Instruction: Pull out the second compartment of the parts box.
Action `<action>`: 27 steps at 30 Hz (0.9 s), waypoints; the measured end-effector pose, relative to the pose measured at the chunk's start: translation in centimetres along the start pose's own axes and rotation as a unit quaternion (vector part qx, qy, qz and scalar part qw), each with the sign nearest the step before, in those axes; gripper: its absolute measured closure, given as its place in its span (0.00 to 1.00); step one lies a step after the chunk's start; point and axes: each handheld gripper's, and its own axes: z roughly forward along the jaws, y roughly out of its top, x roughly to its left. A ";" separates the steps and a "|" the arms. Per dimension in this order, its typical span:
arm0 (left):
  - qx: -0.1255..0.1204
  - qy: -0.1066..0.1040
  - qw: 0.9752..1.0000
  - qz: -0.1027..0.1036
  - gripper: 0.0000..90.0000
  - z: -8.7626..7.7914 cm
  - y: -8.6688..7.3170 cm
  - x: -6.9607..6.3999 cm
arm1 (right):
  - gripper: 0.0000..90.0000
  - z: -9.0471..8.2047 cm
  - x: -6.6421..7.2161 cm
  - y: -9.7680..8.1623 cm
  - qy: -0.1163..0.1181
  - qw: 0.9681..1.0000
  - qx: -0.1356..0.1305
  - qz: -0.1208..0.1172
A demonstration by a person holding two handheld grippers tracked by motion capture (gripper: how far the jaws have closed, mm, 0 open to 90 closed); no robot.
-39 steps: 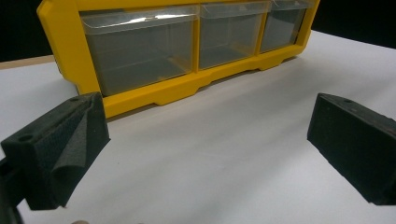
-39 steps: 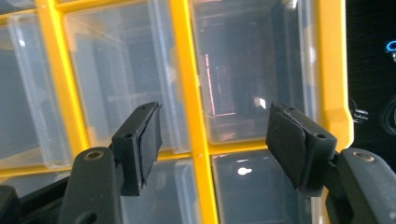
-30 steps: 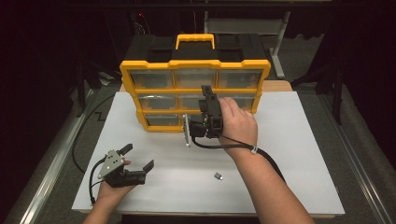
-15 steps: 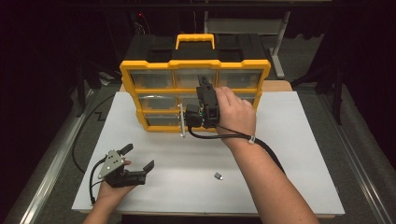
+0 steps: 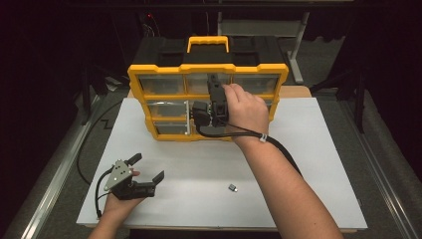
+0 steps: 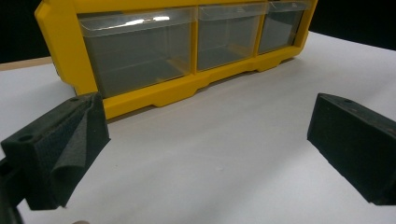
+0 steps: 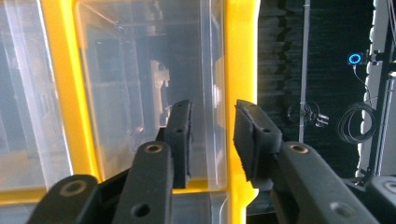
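Note:
A yellow organizer (image 5: 159,72) with clear drawers stands at the back of the white table. My right gripper (image 5: 212,79) is up against its top middle drawer (image 5: 199,85), held by a hand from the right. In the right gripper view, the right gripper (image 7: 212,135) has just been closing, and the clear lip of that drawer (image 7: 140,93) lies between the jaws with a gap still showing. My left gripper (image 5: 147,168) rests open near the front left of the table with nothing in it. In the left gripper view, the left gripper (image 6: 205,140) faces the organizer's bottom row (image 6: 154,95).
A small dark piece (image 5: 232,187) lies on the white sheet (image 5: 318,164) in front of the right forearm. The right gripper's black cable (image 5: 278,149) trails over the table. Metal rails (image 5: 54,174) run along the table's left side.
The right hand has risen from the organizer's lower rows to the top middle drawer, and its jaws have narrowed. The left gripper has stayed put.

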 end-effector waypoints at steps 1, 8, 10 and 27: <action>0.000 0.000 1.000 0.000 0.00 0.0 0.0 0.0 | 0.77 0.0 0.0 0.0 0.000 1.000 0.000 0.000; -0.002 0.000 1.000 -0.002 0.00 0.0 0.0 0.1 | 0.80 0.5 -0.1 0.3 0.004 1.000 0.005 -0.017; -0.003 0.000 1.000 -0.002 0.00 0.0 0.0 0.1 | 0.80 0.6 -0.1 0.3 0.002 1.000 0.004 -0.019; -0.002 -0.001 1.000 -0.003 0.00 0.0 0.0 0.1 | 0.89 0.8 0.4 1.1 -0.015 0.999 0.014 -0.033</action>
